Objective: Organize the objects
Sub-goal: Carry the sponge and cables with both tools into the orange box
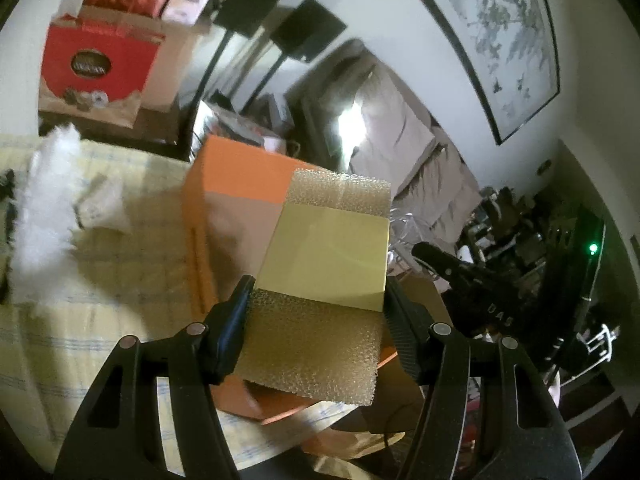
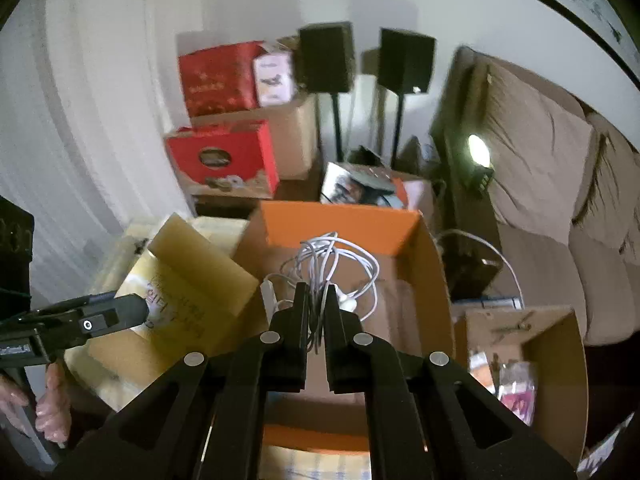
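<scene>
Checked tablecloth [image 1: 80,320] only leftward, white cable [image 2: 340,264] in right claw [image 2: 317,294].

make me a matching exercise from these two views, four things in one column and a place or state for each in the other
Things:
1. foam block
2. white cable
3. orange box
4. red carton

Places or states:
A. open, on the table, under the right gripper
B. clamped in the left gripper
C. stacked by the far wall
D. bunched, pinched between shut jaws

Pairs: 1-B, 2-D, 3-A, 4-C
</scene>
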The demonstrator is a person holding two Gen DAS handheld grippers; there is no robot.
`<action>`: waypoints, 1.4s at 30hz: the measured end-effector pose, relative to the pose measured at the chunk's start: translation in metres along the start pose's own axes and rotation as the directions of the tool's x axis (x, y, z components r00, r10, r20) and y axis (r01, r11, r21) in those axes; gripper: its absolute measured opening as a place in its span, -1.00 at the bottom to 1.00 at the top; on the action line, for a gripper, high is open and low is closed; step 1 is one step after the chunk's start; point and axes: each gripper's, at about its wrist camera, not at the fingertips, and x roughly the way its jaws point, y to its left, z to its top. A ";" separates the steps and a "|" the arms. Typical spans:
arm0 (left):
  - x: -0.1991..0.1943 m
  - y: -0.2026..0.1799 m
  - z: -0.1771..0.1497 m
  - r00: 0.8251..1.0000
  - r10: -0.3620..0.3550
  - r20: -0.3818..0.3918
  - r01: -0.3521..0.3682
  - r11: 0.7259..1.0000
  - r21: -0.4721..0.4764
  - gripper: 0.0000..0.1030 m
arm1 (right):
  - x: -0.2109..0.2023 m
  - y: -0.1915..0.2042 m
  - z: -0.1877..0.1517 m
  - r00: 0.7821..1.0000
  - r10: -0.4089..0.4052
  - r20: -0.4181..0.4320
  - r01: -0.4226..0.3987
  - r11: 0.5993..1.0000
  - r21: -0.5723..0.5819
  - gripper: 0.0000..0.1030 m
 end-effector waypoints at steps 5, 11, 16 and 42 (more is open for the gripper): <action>0.031 -0.008 -0.007 0.999 0.001 -0.046 -0.002 1.000 -0.018 0.16 | 0.009 -0.030 -0.017 0.999 -0.022 -0.030 0.023 0.999 0.049 -0.89; 0.060 -0.014 -0.014 0.996 0.000 -0.086 -0.005 0.998 -0.057 0.16 | 0.021 -0.053 -0.032 0.997 -0.030 -0.065 0.036 0.996 0.085 -0.89; 0.078 -0.019 -0.021 0.994 -0.003 -0.109 -0.006 0.996 -0.089 0.17 | 0.030 -0.064 -0.044 0.996 -0.034 -0.088 0.044 0.993 0.111 -0.89; 0.091 -0.011 -0.037 0.986 -0.024 -0.164 -0.006 0.983 -0.181 0.47 | 0.067 -0.072 -0.068 0.977 -0.046 -0.210 0.069 0.992 0.101 -0.80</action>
